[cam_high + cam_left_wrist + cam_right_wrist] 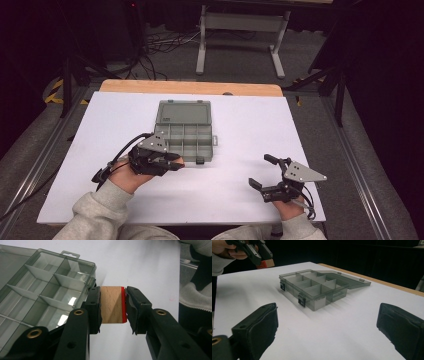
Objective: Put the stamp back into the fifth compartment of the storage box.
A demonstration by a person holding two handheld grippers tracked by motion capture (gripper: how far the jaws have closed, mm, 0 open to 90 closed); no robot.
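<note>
Left gripper view: claw [113,305] clamps pale wooden block [111,304], one face red.

No legible text or labels anywhere.

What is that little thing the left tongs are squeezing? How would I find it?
Find the white table, then the grey see-through box with its lid open and its dividers. Just beside the box's latch edge, the left tongs clamp a small wooden block. It is the pale wood piece with a bright red face on one side.
</note>
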